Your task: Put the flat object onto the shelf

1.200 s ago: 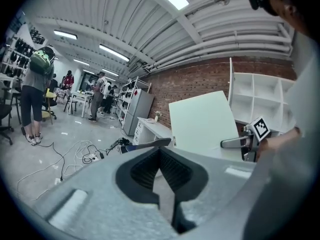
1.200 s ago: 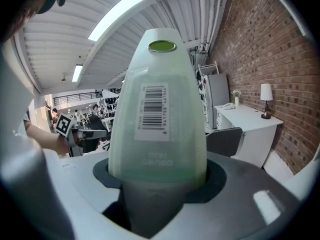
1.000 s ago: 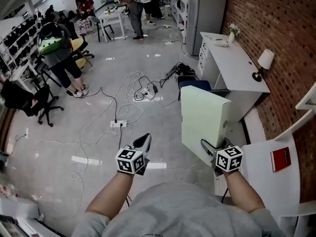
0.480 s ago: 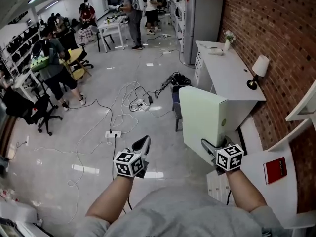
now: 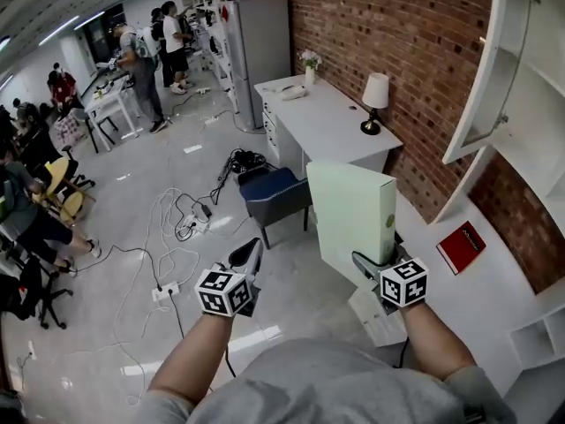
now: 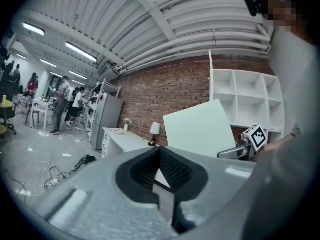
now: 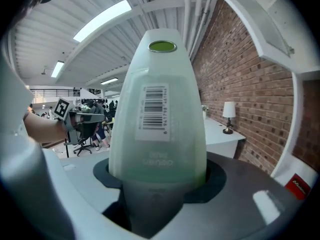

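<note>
two grippers up in the air: the right gripper [image 5: 364, 263] is clamped on the bottom end of the pale green file box [image 5: 353, 210], holding it upright in mid-air, apart from the white shelf [image 5: 530, 113] off to the right, while the left gripper [image 5: 246, 256] hangs beside it pinched closed on nothing. box spine has a white barcode sticker [image 7: 153, 107] and a green dot [image 7: 162, 46] near the top, and the raised lettering under the sticker is too blurry to read. red book [image 5: 462, 246] lies on the white counter [image 5: 494, 294] by the brick wall [image 5: 406, 42], print too small to make out.
</note>
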Tool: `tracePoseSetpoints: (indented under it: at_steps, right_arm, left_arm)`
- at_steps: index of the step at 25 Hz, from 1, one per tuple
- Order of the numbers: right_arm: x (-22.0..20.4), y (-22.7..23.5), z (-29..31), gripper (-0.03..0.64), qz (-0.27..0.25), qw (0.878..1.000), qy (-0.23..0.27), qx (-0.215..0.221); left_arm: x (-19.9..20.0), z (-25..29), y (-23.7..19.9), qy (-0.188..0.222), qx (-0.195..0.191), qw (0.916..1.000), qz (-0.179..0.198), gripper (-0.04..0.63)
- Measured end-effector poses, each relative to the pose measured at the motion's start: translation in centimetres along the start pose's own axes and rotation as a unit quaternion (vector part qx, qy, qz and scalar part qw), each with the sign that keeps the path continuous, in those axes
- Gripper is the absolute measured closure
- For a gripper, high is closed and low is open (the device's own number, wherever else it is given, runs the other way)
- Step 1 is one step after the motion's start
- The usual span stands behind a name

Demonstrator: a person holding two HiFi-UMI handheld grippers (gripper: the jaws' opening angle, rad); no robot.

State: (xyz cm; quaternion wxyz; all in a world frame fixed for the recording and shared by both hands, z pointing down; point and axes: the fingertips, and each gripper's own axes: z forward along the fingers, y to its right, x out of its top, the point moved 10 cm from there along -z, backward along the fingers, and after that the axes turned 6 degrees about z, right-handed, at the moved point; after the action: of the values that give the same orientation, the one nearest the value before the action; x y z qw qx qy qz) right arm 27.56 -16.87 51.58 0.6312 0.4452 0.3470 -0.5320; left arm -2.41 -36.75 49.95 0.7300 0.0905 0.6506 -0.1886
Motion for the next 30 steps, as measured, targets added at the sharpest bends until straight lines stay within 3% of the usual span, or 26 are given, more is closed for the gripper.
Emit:
tracePoseSetpoints:
  at_steps: [8,16,22,30]
  right_arm:
    - [-1.8,2.8,-10.0,0.318,0.027,0.992,0.036,-0.117]
    - [-2.9,3.4,-19.6,0.319,0.04,0.973,0.079,-0.212]
    - [-1.1,3.8,-26.4,0.319,0.03,0.953,0.117,-0.279]
    - [5.6,4.6,-33.1,0.32,-0.03,0.924,0.152,-0.35]
  left_arm:
    - [3.0,6.9,7.2,0.016,-0.136,0.99,0.033,0.597]
    - [7.7,11.6,15.0,0.048,-0.247,0.966,0.06,0.597]
    - [13.0,13.6,20.5,0.084,-0.306,0.9443,0.089,0.597]
    - [20.5,14.1,26.0,0.132,-0.353,0.9199,0.108,0.597]
